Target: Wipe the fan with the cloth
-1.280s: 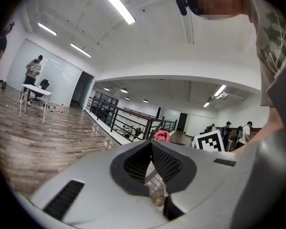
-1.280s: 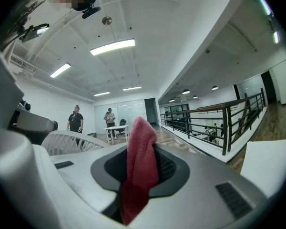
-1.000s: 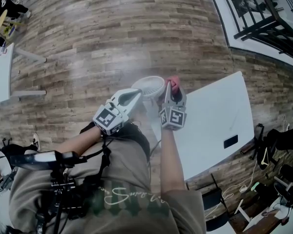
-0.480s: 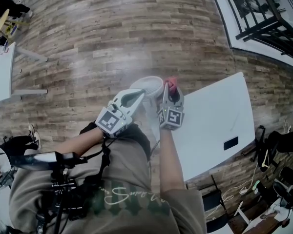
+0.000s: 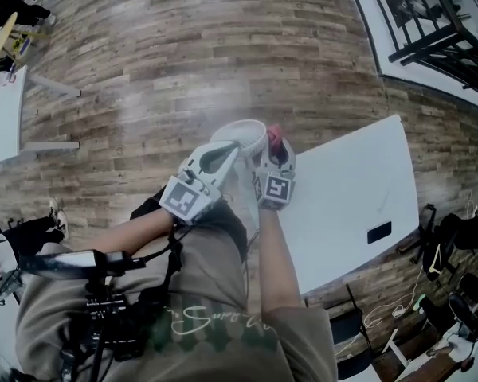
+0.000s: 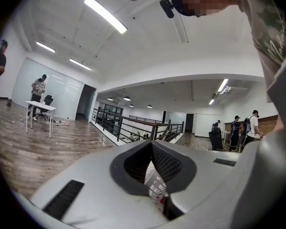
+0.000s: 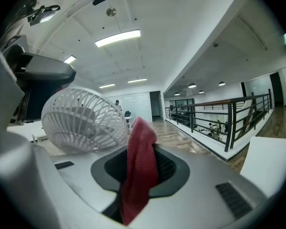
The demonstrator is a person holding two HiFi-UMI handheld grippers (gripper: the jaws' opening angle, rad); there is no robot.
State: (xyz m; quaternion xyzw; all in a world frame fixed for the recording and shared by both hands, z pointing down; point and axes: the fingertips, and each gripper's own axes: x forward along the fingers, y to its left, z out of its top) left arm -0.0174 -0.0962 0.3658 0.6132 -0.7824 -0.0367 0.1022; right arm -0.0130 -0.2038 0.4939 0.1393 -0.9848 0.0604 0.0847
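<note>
A small white fan (image 5: 240, 136) with a round grille is up off the table in front of me, tilted in the right gripper view (image 7: 83, 120). My left gripper (image 5: 229, 151) reaches its near rim. Its jaws are shut on a thin white part with red print (image 6: 157, 191); the rest of the fan is hidden in that view. My right gripper (image 5: 272, 143) is just right of the fan, shut on a red cloth (image 5: 276, 136). The cloth (image 7: 140, 166) stands up between the jaws and hangs over them, close beside the grille.
A white table (image 5: 350, 189) lies to the right with a small black object (image 5: 378, 231) on it. A wooden floor is below. Another white table (image 5: 0, 114) stands far left, a black railing (image 5: 438, 30) top right. People stand far off (image 6: 38, 87).
The right gripper with the cloth has drifted slightly left and down beside the fan. The left gripper has shifted a little up and right. Both grips are unchanged.
</note>
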